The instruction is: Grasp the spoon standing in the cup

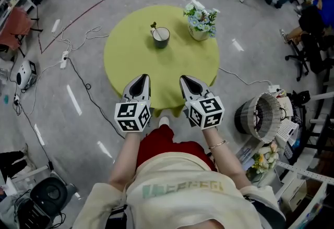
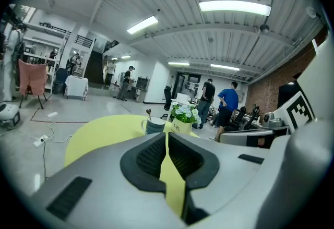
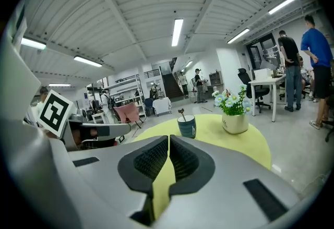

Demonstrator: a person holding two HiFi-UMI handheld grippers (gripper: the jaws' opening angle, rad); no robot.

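Observation:
A dark teal cup (image 1: 160, 37) stands on the far half of the round yellow-green table (image 1: 130, 61), with a spoon (image 1: 154, 27) upright in it, handle up. The cup (image 2: 154, 125) and spoon (image 2: 148, 113) show small in the left gripper view. In the right gripper view the cup (image 3: 187, 126) and spoon (image 3: 182, 113) are likewise far off. My left gripper (image 1: 139, 82) and right gripper (image 1: 189, 81) hover side by side over the table's near edge, well short of the cup. Both are shut, with nothing held.
A white pot of flowers (image 1: 200, 21) stands on the table right of the cup. Cables (image 1: 73, 66) run over the grey floor at the left. A round wire basket (image 1: 258, 114) stands at the right. Office chairs (image 1: 308, 40) and people are farther off.

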